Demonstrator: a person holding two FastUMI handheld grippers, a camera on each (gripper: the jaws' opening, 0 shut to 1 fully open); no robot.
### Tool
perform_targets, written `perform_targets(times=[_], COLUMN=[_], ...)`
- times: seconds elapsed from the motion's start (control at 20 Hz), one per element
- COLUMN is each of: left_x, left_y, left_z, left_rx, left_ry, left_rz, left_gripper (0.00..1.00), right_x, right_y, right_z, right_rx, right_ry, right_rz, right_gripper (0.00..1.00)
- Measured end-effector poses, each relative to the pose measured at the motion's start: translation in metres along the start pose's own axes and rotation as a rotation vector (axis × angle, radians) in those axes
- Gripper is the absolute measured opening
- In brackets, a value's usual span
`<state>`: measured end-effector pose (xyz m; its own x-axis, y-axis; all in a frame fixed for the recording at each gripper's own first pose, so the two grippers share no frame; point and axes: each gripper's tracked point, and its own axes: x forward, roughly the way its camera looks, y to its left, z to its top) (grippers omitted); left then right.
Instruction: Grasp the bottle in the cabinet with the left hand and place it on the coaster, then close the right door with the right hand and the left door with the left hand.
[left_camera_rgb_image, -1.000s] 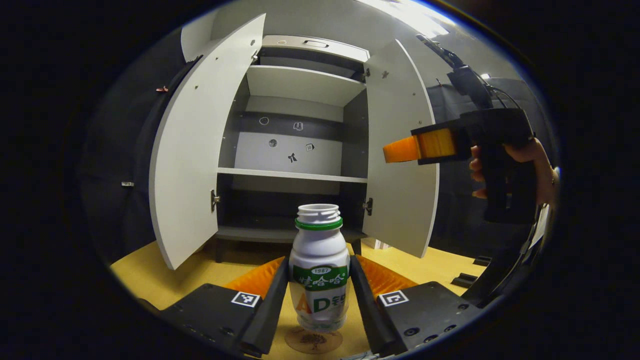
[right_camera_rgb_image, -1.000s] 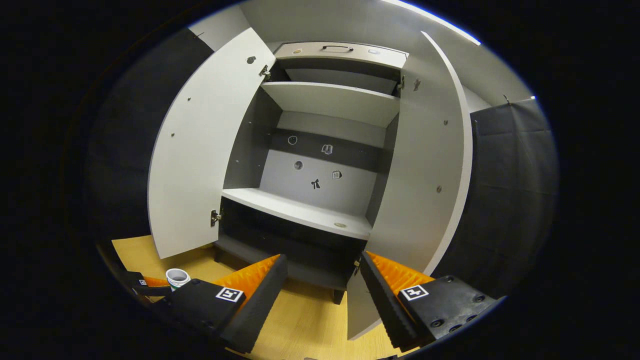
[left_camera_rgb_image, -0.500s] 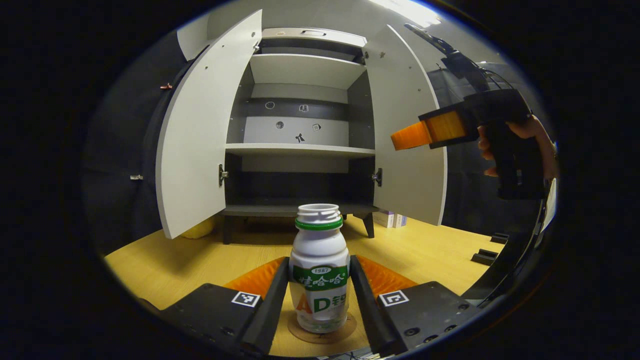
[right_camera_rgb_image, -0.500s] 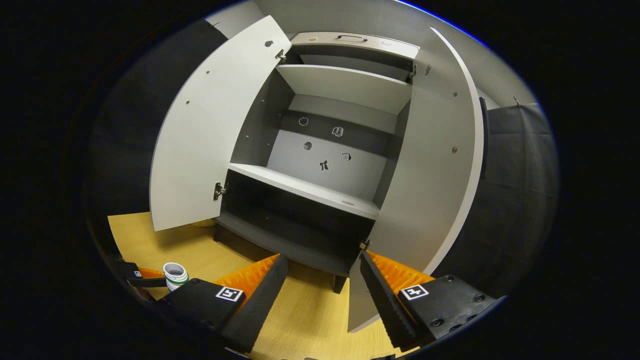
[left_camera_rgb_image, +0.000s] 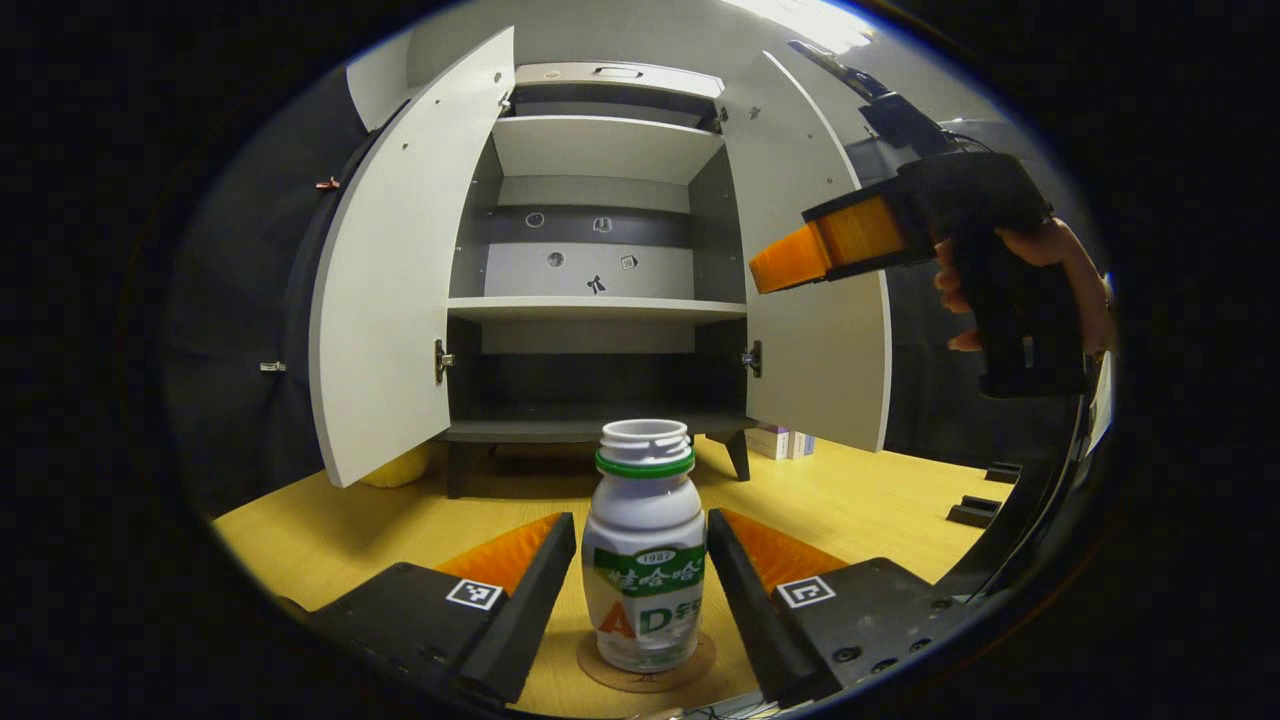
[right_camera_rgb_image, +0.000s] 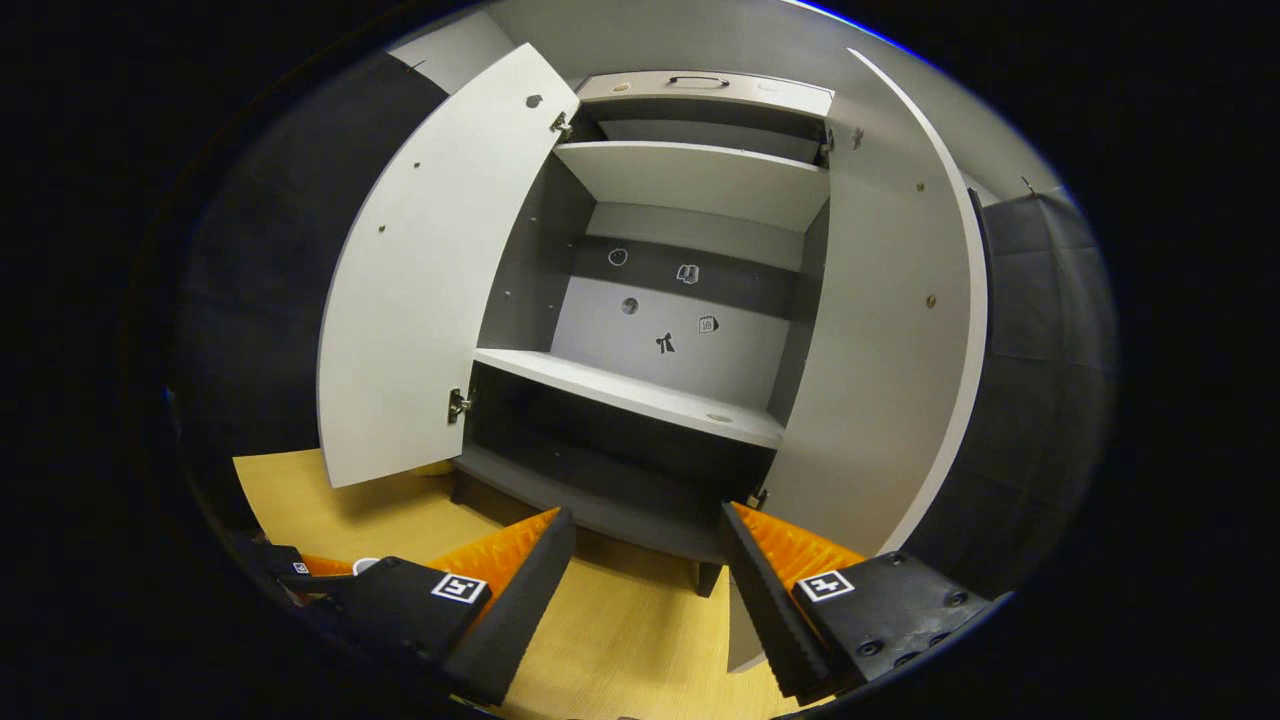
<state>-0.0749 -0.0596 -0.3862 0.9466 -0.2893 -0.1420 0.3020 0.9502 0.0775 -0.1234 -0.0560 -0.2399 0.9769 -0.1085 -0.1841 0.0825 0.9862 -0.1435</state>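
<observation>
Left gripper view looks along its own two fingers at a small white plastic bottle (left_camera_rgb_image: 644, 560), round-shouldered, with a green collar under an uncapped threaded neck and a glossy printed label. The bottle stands upright on a thin round coaster (left_camera_rgb_image: 646, 673), brown like cork or wood, on the pale wood-grain tabletop (left_camera_rgb_image: 300, 530). The left gripper (left_camera_rgb_image: 641, 590) straddles the bottle with its ribbed fingers spread, a narrow gap showing on each side, so it is released and grips nothing. Behind the bottle stands the matt grey cabinet (left_camera_rgb_image: 600, 310) with flat shelves, its left door (left_camera_rgb_image: 395, 290) and right door (left_camera_rgb_image: 815, 300) both swung wide. Above and to the right of the bottle, a hand (left_camera_rgb_image: 1040, 280) holds the right gripper (left_camera_rgb_image: 790, 265) in front of the right door.

Right gripper view shows the right gripper (right_camera_rgb_image: 645, 590) with fingers wide apart and nothing between them, facing the cabinet (right_camera_rgb_image: 660, 330) close to the smooth right door (right_camera_rgb_image: 890, 330).
</observation>
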Motion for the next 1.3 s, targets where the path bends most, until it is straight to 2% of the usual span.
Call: perform_targets(times=[0.15, 0.25, 0.4, 0.55, 0.7, 0.85, 1.05, 1.2, 1.3], left_x=[0.002, 0.002, 0.002, 0.006, 0.013, 0.018, 0.027, 0.034, 0.039], left_y=[0.000, 0.002, 0.003, 0.007, 0.006, 0.013, 0.029, 0.039, 0.042], left_z=[0.020, 0.039, 0.080, 0.137, 0.190, 0.229, 0.279, 0.305, 0.316], left_rx=[-0.003, -0.007, 0.006, 0.072, 0.101, 0.067, 0.074, 0.074, 0.061], left_ry=[-0.024, -0.040, -0.062, -0.082, -0.065, -0.039, -0.057, -0.083, -0.090], left_rz=[-0.021, -0.031, -0.055, -0.080, -0.123, -0.147, -0.197, -0.235, -0.258], left_gripper=[0.86, 0.95, 0.95, 0.95, 0.95, 0.96, 0.96, 0.96, 0.96], right_x=[-0.002, -0.003, -0.008, -0.017, -0.027, -0.038, -0.061, -0.077, -0.085], right_y=[-0.009, -0.015, -0.022, -0.041, -0.060, -0.090, -0.131, -0.173, -0.197], right_z=[0.007, 0.015, 0.032, 0.075, 0.123, 0.150, 0.178, 0.165, 0.155], right_rx=[0.004, 0.020, 0.046, 0.053, 0.149, 0.216, 0.196, 0.214, 0.232], right_ry=[0.001, -0.003, 0.001, -0.044, -0.090, -0.079, -0.127, -0.088, -0.071], right_rz=[-0.012, -0.023, -0.033, -0.071, -0.098, -0.173, -0.305, -0.471, -0.533], right_gripper=[0.97, 0.97, 0.96, 0.97, 0.97, 0.97, 0.98, 0.97, 0.98])
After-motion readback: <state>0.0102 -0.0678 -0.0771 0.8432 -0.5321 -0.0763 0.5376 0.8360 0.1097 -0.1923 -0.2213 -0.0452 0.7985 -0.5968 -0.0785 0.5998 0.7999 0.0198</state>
